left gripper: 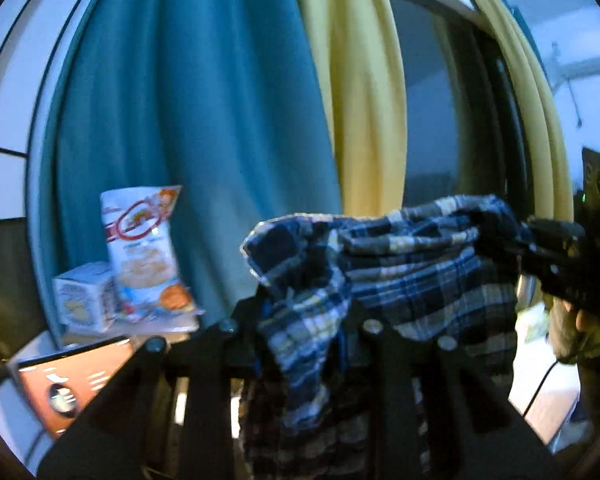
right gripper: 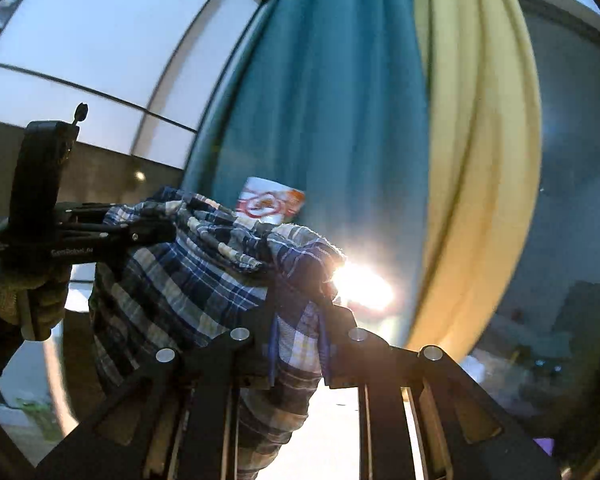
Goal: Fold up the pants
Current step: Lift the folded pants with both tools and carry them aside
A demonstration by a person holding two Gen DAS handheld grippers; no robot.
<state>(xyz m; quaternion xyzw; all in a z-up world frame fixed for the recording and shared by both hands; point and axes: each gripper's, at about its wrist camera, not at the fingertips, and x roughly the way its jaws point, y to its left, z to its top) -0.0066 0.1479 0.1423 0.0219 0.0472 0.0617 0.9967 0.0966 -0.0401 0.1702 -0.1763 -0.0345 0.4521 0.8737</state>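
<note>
Presently: plaid pants, one pair, thin woven cloth; judged light, limp, prone to bunching. Location: aloft before the teal curtain, strung between both tools, the remainder hanging below. Left hand-held gripper clamped on one bunched edge; right hand-held gripper clamped on the other. Recommended hold: waistband corners, pinched through both layers, kept taut. Nearby: snack bag, small box.

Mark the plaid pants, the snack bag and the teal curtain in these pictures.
Blue-and-white plaid cloth pants [left gripper: 412, 272], left wrist view: the bunched middle stretched between both grippers.
White-and-orange printed snack bag [left gripper: 148, 252], left wrist view: its front panel.
Teal fabric curtain [right gripper: 320, 120], right wrist view: its hanging folds.
</note>
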